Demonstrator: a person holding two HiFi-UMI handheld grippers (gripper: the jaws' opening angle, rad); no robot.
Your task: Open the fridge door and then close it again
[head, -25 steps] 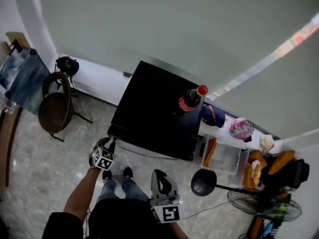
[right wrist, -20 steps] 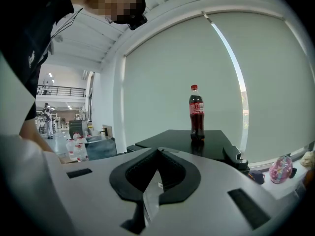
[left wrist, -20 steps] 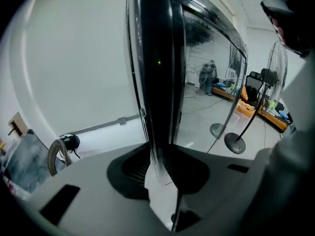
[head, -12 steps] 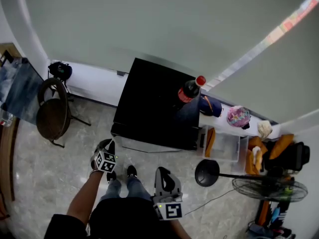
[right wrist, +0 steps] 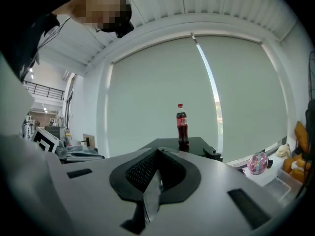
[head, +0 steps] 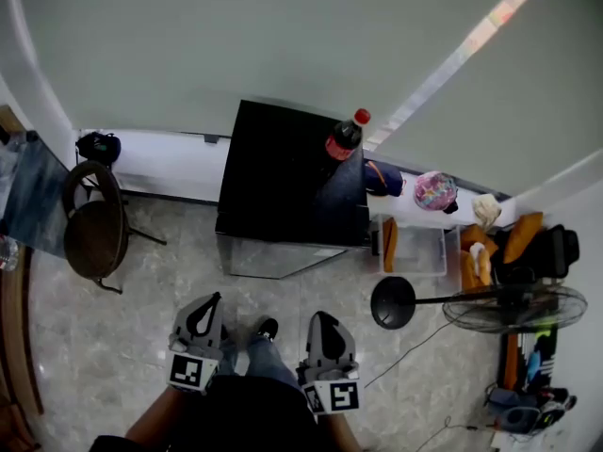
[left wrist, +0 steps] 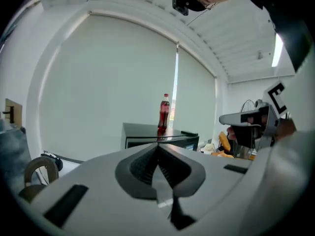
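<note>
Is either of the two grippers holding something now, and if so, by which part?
Nothing is held. The left gripper and the right gripper both have their jaws together with nothing between them, and both are apart from the fridge.

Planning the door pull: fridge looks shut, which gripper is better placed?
Left, marginally: the left gripper sits nearer the fridge front than the right gripper. Both jaws shut, empty.

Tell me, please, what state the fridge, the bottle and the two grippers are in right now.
Fridge: door closed.
Bottle: upright on the fridge, cap on.
Left gripper: shut, nothing between the jaws.
Right gripper: shut, nothing between the jaws.
</note>
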